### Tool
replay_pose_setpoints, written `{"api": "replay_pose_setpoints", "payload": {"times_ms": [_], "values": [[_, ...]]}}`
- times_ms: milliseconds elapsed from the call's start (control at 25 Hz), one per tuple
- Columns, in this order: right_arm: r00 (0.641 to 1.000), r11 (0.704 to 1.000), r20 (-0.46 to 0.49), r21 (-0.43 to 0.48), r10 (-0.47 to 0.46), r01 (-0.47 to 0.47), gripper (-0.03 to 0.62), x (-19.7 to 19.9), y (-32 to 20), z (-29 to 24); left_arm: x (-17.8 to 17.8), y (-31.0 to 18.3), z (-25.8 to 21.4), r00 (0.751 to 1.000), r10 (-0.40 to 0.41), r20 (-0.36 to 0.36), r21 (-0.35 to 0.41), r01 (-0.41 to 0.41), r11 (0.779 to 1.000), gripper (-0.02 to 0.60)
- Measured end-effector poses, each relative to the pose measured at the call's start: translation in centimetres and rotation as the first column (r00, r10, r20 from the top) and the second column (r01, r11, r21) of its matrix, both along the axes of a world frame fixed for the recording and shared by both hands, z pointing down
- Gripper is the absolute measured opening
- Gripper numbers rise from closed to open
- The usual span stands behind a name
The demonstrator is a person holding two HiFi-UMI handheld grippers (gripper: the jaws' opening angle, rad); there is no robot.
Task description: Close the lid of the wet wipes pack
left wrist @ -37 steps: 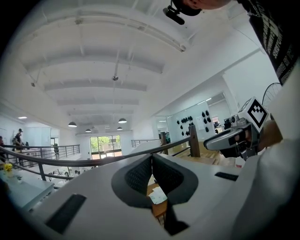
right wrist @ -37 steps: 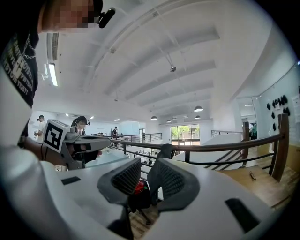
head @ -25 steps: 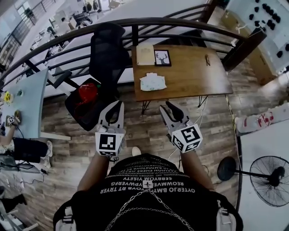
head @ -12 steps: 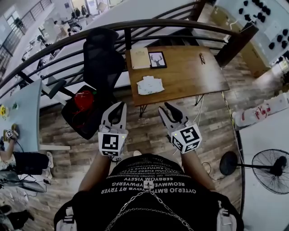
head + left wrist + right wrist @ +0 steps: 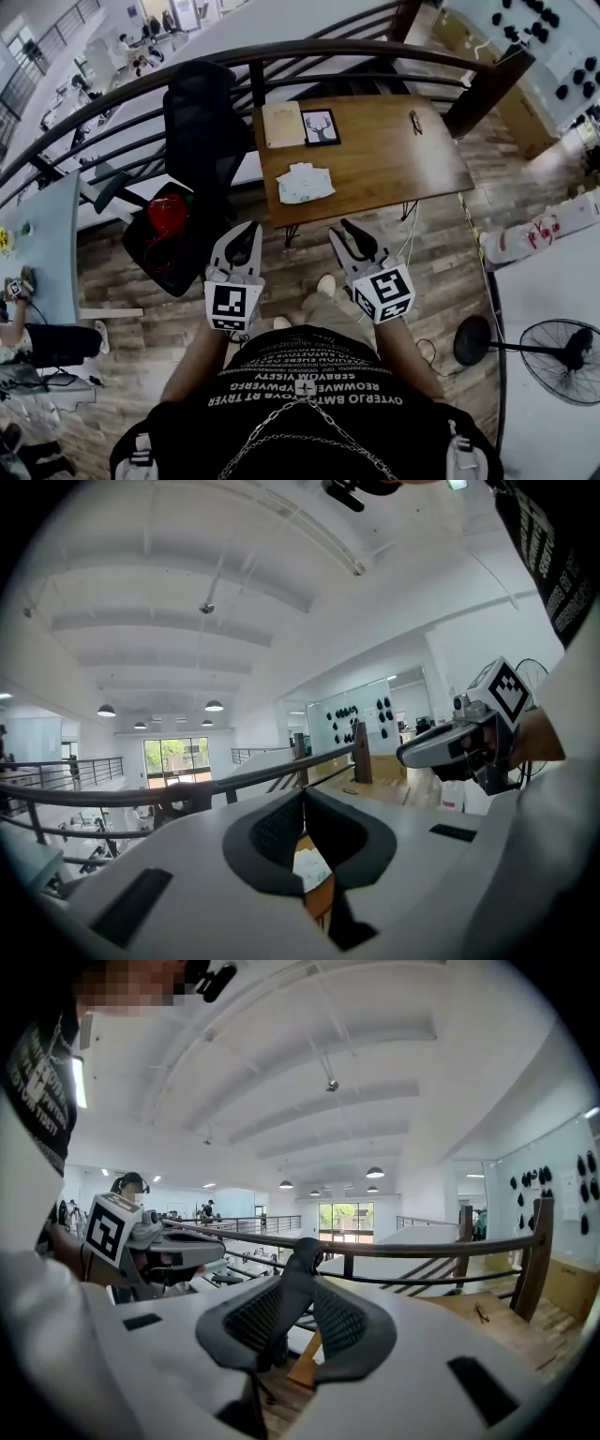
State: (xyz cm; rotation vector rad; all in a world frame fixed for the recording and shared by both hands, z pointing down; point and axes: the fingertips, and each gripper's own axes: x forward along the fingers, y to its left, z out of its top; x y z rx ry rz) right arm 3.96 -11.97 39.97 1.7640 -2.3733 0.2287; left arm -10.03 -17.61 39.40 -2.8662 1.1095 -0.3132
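Wet wipes pack (image 5: 305,183), pale and crumpled-looking, lies on the smooth wooden table (image 5: 394,159), well ahead of me. My left gripper (image 5: 249,229) seems closed tip-to-tip, empty; my right gripper (image 5: 351,229) stands narrowly parted, empty.

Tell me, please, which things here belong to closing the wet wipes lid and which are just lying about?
For the job: wet wipes pack, wooden table, left gripper, right gripper.
Lying about: deer picture, beige pad, office chair, fan.
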Motion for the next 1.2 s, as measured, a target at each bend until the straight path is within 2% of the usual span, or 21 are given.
{"api": "replay_pose_setpoints", "payload": {"times_ms": [360,760,1200], "values": [[0.998,0.998,0.032,-0.003,-0.058,0.058,0.104,2.8,-5.2,0.6,4.0,-4.7,-0.4,0.999,-0.018,0.028,0.029,0.017,0.999,0.028],[0.996,0.996,0.043,-0.036,-0.083,0.084,0.103,6.0,-10.1,1.5,6.7,-9.2,1.6,0.999,-0.043,0.032,-0.024,0.044,0.999,0.028],[0.988,0.989,0.052,-0.024,-0.147,0.149,0.101,8.5,-14.0,0.9,10.0,-12.5,0.7,0.996,-0.079,0.037,-0.011,0.080,0.997,0.028]]}}
